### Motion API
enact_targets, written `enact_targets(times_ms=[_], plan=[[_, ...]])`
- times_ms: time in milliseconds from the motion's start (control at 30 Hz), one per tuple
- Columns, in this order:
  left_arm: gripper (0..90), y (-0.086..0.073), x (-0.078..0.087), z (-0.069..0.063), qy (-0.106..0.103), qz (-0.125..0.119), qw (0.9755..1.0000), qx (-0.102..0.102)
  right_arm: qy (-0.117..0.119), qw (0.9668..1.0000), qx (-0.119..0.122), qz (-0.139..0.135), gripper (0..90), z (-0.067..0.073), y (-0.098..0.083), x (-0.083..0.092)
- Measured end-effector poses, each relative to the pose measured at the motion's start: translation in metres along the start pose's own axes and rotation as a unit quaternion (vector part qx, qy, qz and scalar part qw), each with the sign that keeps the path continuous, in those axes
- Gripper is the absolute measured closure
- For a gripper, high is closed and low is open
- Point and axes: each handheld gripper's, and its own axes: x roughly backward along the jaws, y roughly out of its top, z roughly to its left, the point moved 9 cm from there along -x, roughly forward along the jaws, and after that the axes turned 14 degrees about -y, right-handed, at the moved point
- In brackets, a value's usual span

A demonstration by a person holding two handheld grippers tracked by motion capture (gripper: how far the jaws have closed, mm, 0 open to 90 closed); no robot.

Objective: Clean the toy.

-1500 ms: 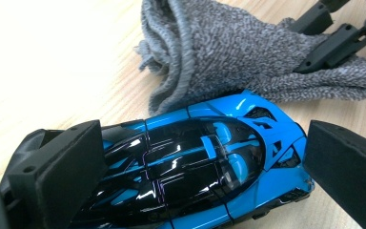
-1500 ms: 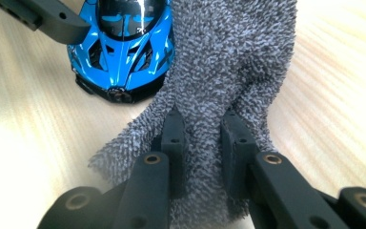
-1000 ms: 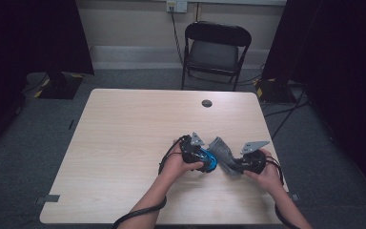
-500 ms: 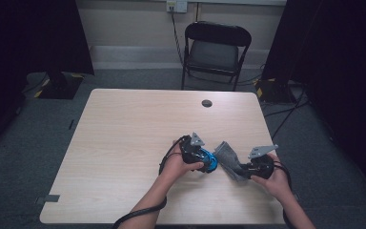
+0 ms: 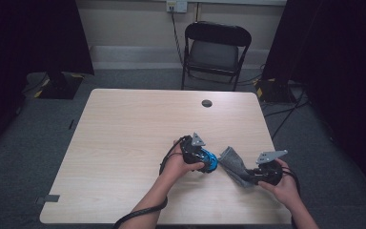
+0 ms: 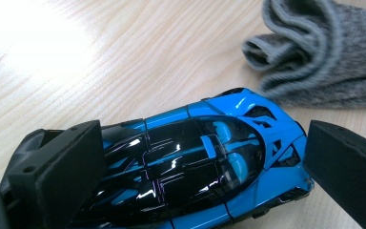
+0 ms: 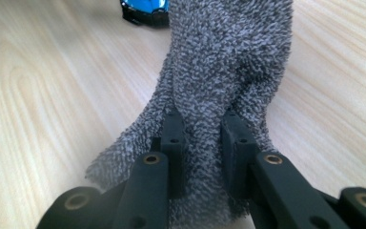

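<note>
Pale wooden table point(image 5: 124, 143), folding chair point(image 5: 215, 50) beyond. Blue toy car point(image 6: 205, 157) on tabletop, clamped between left gripper point(image 5: 205, 160) jaws. Grey sock point(image 7: 224, 71) just right of car, pinched by right gripper point(image 7: 202, 143).

I'm working in a plain recording room: bare wooden tabletop point(image 5: 124, 143), folding chair point(image 5: 215, 50), grey carpet point(image 5: 28, 152), black drapes point(image 5: 343, 71), wall socket point(image 5: 177, 5).

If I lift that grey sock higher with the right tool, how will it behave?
The grey sock is soft knit, bunched in folds between the right tool's jaws, so it will likely hang limp and drape. It looks light. The fuzzy fabric probably won't slip from the pinch, though its free end lies near the blue toy car and could brush it.
</note>
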Motion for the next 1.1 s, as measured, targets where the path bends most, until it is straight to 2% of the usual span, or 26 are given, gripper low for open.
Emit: enact_targets(times_ms=[233,333,467,567,633,867,1000,1100], plan=[[0.0,-0.001,0.001,0.001,-0.003,0.005,0.9999,-0.009,-0.005,0.9999,-0.014,-0.007,74.6,-0.009,-0.002,0.012],[0.4,0.0,0.002,0.001,-0.008,0.002,1.0,0.002,-0.007,0.9998,-0.017,-0.012,74.5,-0.012,0.0,0.015],[7.3,0.001,0.005,0.003,0.0,0.008,0.9999,0.008,-0.008,0.9998,-0.016,-0.01,74.5,-0.015,0.004,0.015],[12.0,0.002,0.007,0.003,0.003,0.025,0.9997,0.002,-0.008,0.9998,-0.015,-0.008,74.4,-0.016,0.007,0.014],[15.1,0.003,0.009,0.002,-0.002,0.03,0.9995,0.0,-0.008,0.9998,-0.016,-0.008,74.4,-0.016,0.01,0.014],[15.1,0.006,0.026,-0.003,-0.015,0.021,0.9997,0.003,-0.008,0.9997,-0.016,-0.015,74.4,-0.02,0.02,0.018],[15.1,-0.002,0.039,-0.004,-0.02,0.029,0.9994,0.003,-0.007,0.9998,-0.007,-0.016,74.3,-0.019,0.028,0.02],[15.1,-0.007,0.049,-0.004,-0.024,0.02,0.9994,0.012,-0.004,0.9998,-0.002,-0.019,74.3,-0.016,0.037,0.019]])
